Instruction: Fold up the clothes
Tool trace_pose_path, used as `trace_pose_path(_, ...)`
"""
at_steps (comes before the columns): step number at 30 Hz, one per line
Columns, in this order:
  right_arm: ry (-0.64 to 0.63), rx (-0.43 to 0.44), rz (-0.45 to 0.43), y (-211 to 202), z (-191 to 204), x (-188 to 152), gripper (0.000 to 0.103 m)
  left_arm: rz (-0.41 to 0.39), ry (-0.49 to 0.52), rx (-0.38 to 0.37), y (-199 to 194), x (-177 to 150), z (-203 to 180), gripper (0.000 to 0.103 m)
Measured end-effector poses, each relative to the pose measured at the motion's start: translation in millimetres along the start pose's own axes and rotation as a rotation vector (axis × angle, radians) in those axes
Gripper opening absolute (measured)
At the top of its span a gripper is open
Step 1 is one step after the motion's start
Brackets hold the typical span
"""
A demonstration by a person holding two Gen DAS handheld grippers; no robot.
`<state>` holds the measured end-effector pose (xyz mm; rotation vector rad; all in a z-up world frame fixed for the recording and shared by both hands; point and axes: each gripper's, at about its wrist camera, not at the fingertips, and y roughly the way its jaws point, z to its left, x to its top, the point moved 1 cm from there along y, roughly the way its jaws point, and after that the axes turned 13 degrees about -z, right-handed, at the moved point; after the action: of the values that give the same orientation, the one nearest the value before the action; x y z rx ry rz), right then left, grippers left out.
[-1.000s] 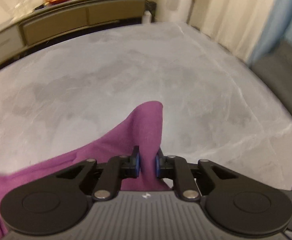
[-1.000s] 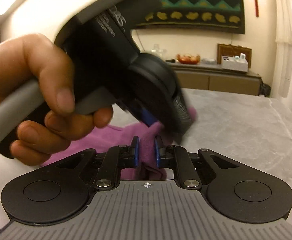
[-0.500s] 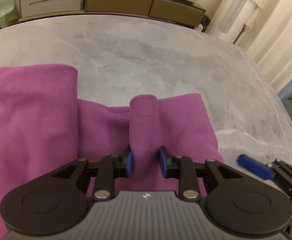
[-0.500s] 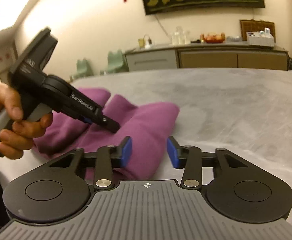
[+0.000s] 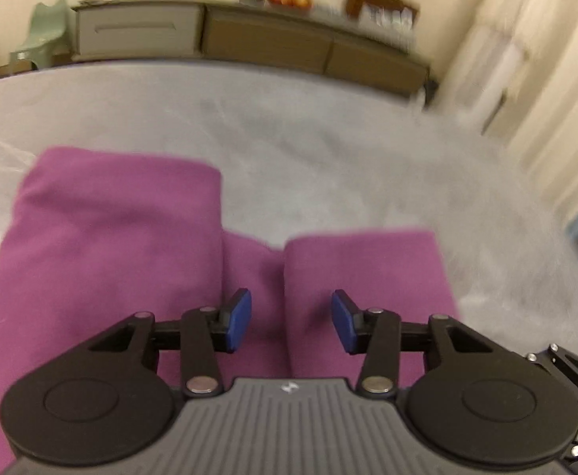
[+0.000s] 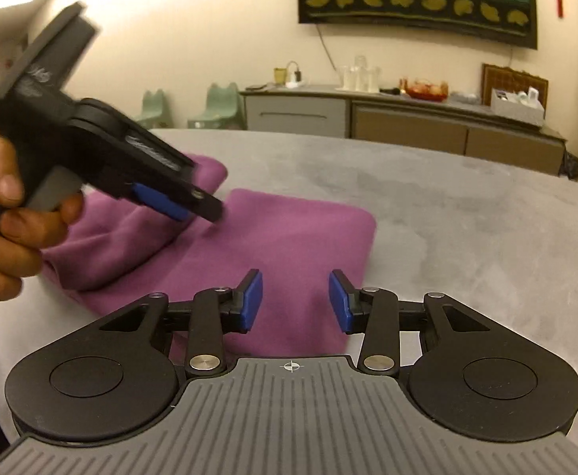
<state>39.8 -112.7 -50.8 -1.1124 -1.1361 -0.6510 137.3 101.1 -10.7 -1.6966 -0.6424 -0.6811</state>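
Note:
A purple garment [image 5: 110, 245] lies folded on the grey table [image 5: 328, 150], with one folded part at the left and a second folded part [image 5: 368, 277] at the right. My left gripper [image 5: 292, 324] is open and empty, just above the garment's middle. In the right wrist view the garment [image 6: 289, 237] lies ahead, and my right gripper [image 6: 296, 303] is open and empty over its near edge. The left gripper [image 6: 170, 198] shows there too, held in a hand above the cloth's left part.
A long sideboard [image 6: 407, 122] with bottles and boxes stands along the far wall. Two green chairs [image 6: 217, 103] stand at its left. Curtains [image 5: 526, 99] hang at the right. Bare grey table [image 6: 467, 217] lies to the right of the garment.
Both grippers were shut on purple cloth a second ago. They have let it go, opened wide and drawn back. The folded part now lies flat on the garment.

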Motion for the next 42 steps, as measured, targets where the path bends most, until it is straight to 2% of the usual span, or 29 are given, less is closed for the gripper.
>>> trace_pose_path(1, -0.012, -0.007, 0.05, 9.9, 2.0, -5.5, 0.046, 0.018, 0.002, 0.008, 5.0, -1.3, -0.2, 0.046)
trace_pose_path(3, -0.04, -0.02, 0.037, 11.8, 5.7, -6.3, 0.048, -0.009, -0.027, -0.022, -6.3, 0.9, 4.2, 0.045)
trace_pose_path(4, -0.042, -0.023, 0.037, 10.8, 6.3, -3.0, 0.055, -0.039, -0.048, -0.043, -16.5, 1.9, 7.3, 0.047)
trace_pose_path(5, -0.018, -0.036, 0.019, 6.6, 3.7, -0.6, 0.063, -0.061, -0.073, -0.07, -25.7, 2.6, 10.6, 0.048)
trace_pose_path(6, 0.015, -0.054, -0.006, 1.2, -0.2, 1.5, 0.083, -0.066, -0.098, -0.098, -31.0, 2.3, 13.2, 0.05)
trace_pose_path(7, 0.044, -0.056, 0.006, 3.0, -3.7, 0.7, 0.094, -0.068, -0.117, -0.121, -35.2, 2.4, 15.1, 0.05)
trace_pose_path(8, 0.072, -0.052, 0.032, 7.6, -7.0, -1.3, 0.092, -0.061, -0.125, -0.131, -37.2, 3.3, 15.1, 0.05)
trace_pose_path(9, 0.1, -0.049, 0.057, 12.2, -10.2, -3.3, 0.082, -0.053, -0.13, -0.146, -37.6, 4.9, 13.1, 0.05)
trace_pose_path(10, 0.127, -0.045, 0.083, 16.8, -13.5, -5.3, 0.056, -0.043, -0.126, -0.171, -34.5, 8.0, 6.4, 0.053)
trace_pose_path(12, 0.147, -0.049, 0.104, 20.9, -14.8, -5.6, 0.043, -0.014, -0.094, -0.207, -26.9, 15.2, -6.5, 0.061)
trace_pose_path(13, 0.114, -0.054, 0.078, 17.3, -9.3, -1.9, 0.031, 0.005, -0.048, -0.213, -22.2, 17.7, -21.7, 0.066)
trace_pose_path(17, -0.047, -0.06, -0.046, 0.5, 27.5, 14.6, 0.027, 0.078, 0.174, -0.211, 0.2, 21.8, -80.6, 0.073)
trace_pose_path(18, -0.089, -0.06, -0.078, -3.7, 38.3, 18.9, 0.026, 0.098, 0.232, -0.2, 6.0, 20.8, -92.4, 0.072)
trace_pose_path(19, -0.115, -0.056, -0.097, -5.6, 45.6, 20.3, 0.026, 0.116, 0.292, -0.172, 11.1, 17.3, -99.9, 0.048)
trace_pose_path(20, -0.135, -0.049, -0.111, -6.7, 51.4, 20.5, 0.026, 0.13, 0.325, -0.155, 14.5, 12.3, -101.6, 0.038)
trace_pose_path(21, -0.155, -0.043, -0.126, -7.7, 57.2, 20.7, 0.025, 0.141, 0.318, -0.158, 16.7, 9.0, -97.7, 0.033)
trace_pose_path(22, -0.155, -0.043, -0.125, -6.6, 59.0, 20.0, 0.027, 0.139, 0.283, -0.168, 15.0, 10.3, -91.1, 0.03)
trace_pose_path(23, -0.146, -0.047, -0.119, -4.6, 59.1, 18.8, 0.038, 0.136, 0.244, -0.179, 12.6, 12.9, -83.7, 0.029)
trace_pose_path(25, -0.145, -0.096, -0.107, -2.2, 58.7, 15.5, 0.092, 0.115, 0.142, -0.213, 4.4, 23.7, -68.6, 0.029)
trace_pose_path(26, -0.149, -0.123, -0.109, -2.6, 58.0, 13.6, 0.094, 0.104, 0.111, -0.229, -1.5, 28.5, -64.3, 0.029)
trace_pose_path(27, -0.138, -0.116, -0.089, 0.3, 56.1, 12.4, 0.084, 0.096, 0.083, -0.244, -5.4, 32.7, -60.5, 0.029)
trace_pose_path(28, -0.121, -0.097, -0.06, 4.6, 53.7, 11.4, 0.063, 0.094, 0.062, -0.259, -4.8, 35.6, -58.4, 0.029)
trace_pose_path(29, -0.103, -0.077, -0.03, 8.9, 51.3, 10.4, 0.05, 0.093, 0.044, -0.274, -5.0, 38.6, -57.5, 0.029)
trace_pose_path(30, -0.084, -0.067, -0.02, 10.0, 48.8, 11.4, 0.03, 0.087, 0.025, -0.292, -6.0, 41.3, -55.8, 0.029)
trace_pose_path(31, -0.065, -0.061, -0.016, 9.9, 46.3, 13.2, 0.023, 0.071, 0.0, -0.314, -9.7, 43.7, -50.2, 0.029)
trace_pose_path(34, -0.142, -0.076, -0.098, -2.7, 57.2, 26.7, 0.018, 0.01, -0.11, -0.377, -33.9, 52.9, -14.1, 0.029)
trace_pose_path(37, -0.333, -0.045, -0.217, -19.7, 95.5, 36.3, 0.017, -0.083, -0.202, -0.435, -70.6, 51.4, 45.3, 0.03)
trace_pose_path(39, -0.455, -0.003, -0.264, -16.6, 131.4, 40.5, 0.017, -0.143, -0.254, -0.401, -89.8, 37.7, 98.4, 0.033)
trace_pose_path(42, -0.575, 0.083, -0.225, 12.1, 188.7, 34.9, 0.016, -0.147, -0.448, -0.21, -81.9, 5.5, 177.5, 0.043)
